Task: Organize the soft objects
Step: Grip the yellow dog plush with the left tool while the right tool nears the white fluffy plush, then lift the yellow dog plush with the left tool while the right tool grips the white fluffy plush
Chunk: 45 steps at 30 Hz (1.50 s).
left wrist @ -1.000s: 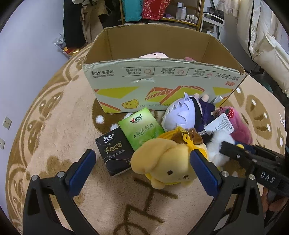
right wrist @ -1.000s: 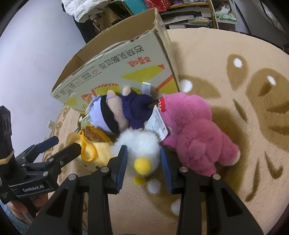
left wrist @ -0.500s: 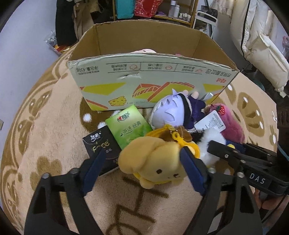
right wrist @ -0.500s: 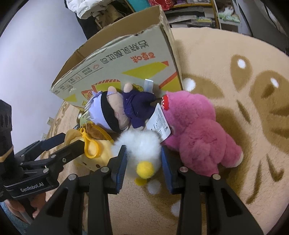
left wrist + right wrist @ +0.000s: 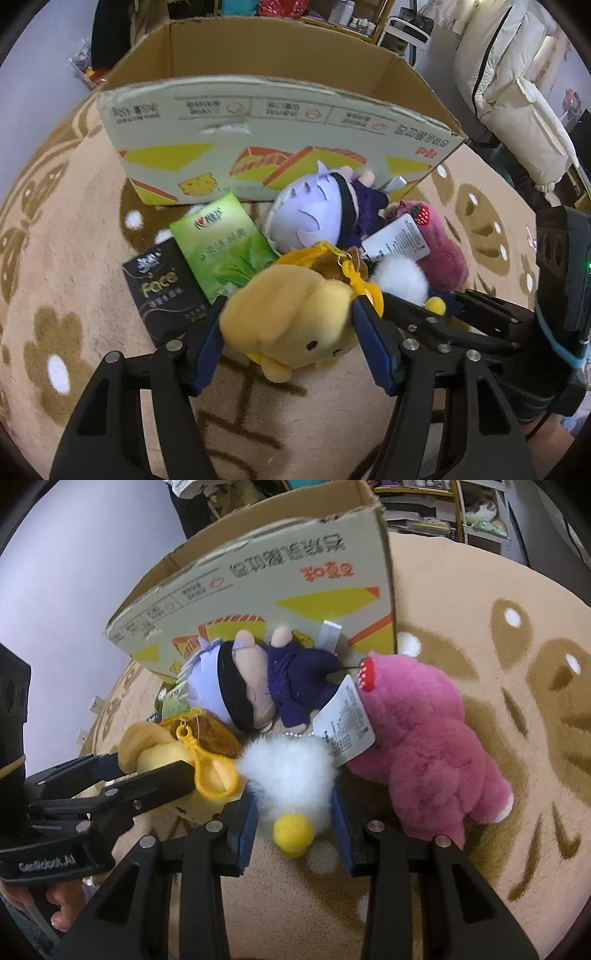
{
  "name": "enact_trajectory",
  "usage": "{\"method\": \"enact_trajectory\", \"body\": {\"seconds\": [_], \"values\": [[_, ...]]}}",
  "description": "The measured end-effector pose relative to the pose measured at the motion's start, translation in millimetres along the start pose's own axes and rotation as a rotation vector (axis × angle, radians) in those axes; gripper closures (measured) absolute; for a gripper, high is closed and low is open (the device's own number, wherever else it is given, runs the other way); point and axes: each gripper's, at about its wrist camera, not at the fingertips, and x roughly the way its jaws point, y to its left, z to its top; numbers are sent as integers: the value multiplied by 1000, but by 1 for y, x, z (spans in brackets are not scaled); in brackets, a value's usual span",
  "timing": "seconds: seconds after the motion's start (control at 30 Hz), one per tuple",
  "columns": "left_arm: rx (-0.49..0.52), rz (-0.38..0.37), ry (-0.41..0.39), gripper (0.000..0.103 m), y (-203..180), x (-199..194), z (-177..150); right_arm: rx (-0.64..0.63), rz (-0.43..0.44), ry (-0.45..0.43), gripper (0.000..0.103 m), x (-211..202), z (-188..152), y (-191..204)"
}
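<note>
My left gripper point(image 5: 291, 332) is shut on a yellow dog plush point(image 5: 295, 317) with a yellow clip, on the rug in front of a cardboard box point(image 5: 266, 125). The plush also shows in the right wrist view point(image 5: 166, 757). My right gripper point(image 5: 293, 812) is shut on a white fluffy plush point(image 5: 291, 771) with a yellow beak; it also shows in the left wrist view point(image 5: 402, 277). A purple-haired doll point(image 5: 251, 686) and a pink bear plush point(image 5: 424, 746) with a white tag lie against the box point(image 5: 277, 576).
A green tissue pack point(image 5: 225, 243) and a black tissue pack point(image 5: 162, 291) lie left of the yellow plush. The patterned beige rug point(image 5: 66, 258) covers the floor. Shelves and a white padded coat point(image 5: 517, 92) stand behind the box.
My left gripper's jaws closed from wide open onto the yellow dog plush. My right gripper stayed shut on the white plush. Both cameras moved nearer the box.
</note>
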Motion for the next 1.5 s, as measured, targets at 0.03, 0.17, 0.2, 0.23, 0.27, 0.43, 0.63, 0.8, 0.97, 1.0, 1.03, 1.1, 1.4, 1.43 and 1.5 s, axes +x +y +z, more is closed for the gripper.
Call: {"method": "enact_trajectory", "body": {"seconds": [0.03,0.17,0.2,0.23,0.27,0.43,0.63,0.8,0.97,1.0,1.03,1.1,1.4,1.43,1.5], "values": [[11,-4,11,39,-3,3,-1,-2,-2,4,65,2,0,2],[36,22,1,39,-10,6,-2,26,18,8,67,7,1,-2],[31,18,3,43,-11,7,-1,30,17,4,68,7,1,-2],[23,2,5,45,-10,9,0,30,18,1,69,5,1,-5],[18,-5,6,47,-10,9,-1,28,12,-8,70,4,1,-3],[46,7,-15,53,-12,4,-1,23,17,-30,77,-1,1,-3],[64,51,-37,54,-16,-3,-3,35,25,-56,78,-12,2,-12],[39,80,-55,54,-8,-11,-5,45,31,-80,78,-22,4,-19],[22,110,-83,54,-1,-21,-7,42,33,-93,78,-28,5,-18],[13,108,-85,54,1,-23,-7,40,32,-96,78,-28,4,-17],[7,111,-88,54,3,-24,-7,37,32,-100,78,-29,4,-16],[7,127,-93,54,5,-26,-8,31,25,-117,78,-33,5,-14],[7,181,-136,54,7,-41,-10,26,28,-154,78,-47,4,-12],[2,186,-139,54,9,-42,-10,25,26,-155,78,-47,4,-11],[-7,197,-147,54,11,-46,-11,22,21,-160,78,-48,3,-9]]}}
